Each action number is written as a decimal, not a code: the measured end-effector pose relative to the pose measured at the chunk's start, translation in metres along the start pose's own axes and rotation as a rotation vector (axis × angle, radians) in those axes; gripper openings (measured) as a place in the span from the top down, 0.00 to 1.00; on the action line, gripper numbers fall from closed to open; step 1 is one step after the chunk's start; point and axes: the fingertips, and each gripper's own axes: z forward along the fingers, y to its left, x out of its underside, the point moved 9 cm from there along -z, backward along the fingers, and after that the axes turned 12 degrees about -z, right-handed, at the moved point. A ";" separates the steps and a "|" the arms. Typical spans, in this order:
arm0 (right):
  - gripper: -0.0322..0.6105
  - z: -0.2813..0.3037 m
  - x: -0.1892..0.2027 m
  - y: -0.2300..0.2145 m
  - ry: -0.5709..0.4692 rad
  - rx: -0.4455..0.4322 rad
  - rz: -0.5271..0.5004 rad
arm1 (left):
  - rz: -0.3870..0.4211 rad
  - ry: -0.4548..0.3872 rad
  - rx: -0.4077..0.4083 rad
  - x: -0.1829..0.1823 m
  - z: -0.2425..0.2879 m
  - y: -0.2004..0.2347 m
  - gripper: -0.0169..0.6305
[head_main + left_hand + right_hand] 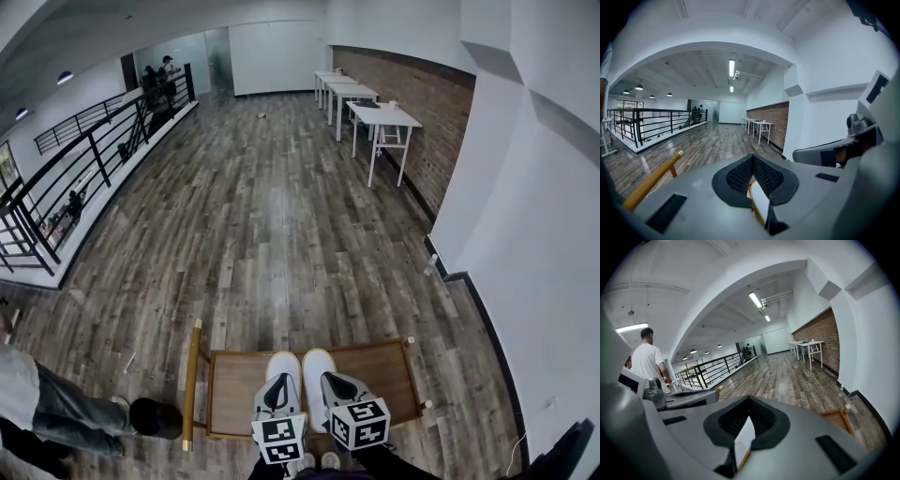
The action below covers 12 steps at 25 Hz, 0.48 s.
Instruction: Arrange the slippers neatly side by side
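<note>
Two white slippers, the left slipper (284, 364) and the right slipper (318, 360), lie close together with toes pointing away on a low wooden tray (386, 373). My left gripper (280, 384) is over the heel end of the left slipper, and my right gripper (330, 379) is over the heel end of the right one. In the left gripper view the black pads of the left gripper (752, 157) meet at the tips. The right gripper (749, 399) looks the same in its own view. Behind each pair of tips a white strip with a tan edge shows through the slit. The heels are hidden.
The tray has a yellow rail (192, 384) on its left. A person's leg and dark shoe (155, 418) are on the floor left of it. A white wall (525, 281) runs along the right, white tables (380, 117) stand far off, and a black railing (84, 169) is at left.
</note>
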 end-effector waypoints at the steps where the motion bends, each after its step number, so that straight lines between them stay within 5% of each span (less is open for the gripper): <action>1: 0.95 0.000 0.000 0.000 0.001 0.001 0.000 | 0.000 0.000 0.000 0.000 0.000 0.000 0.97; 12: 0.95 0.001 -0.001 0.001 0.003 -0.001 -0.002 | -0.003 0.005 0.004 0.001 0.000 0.000 0.97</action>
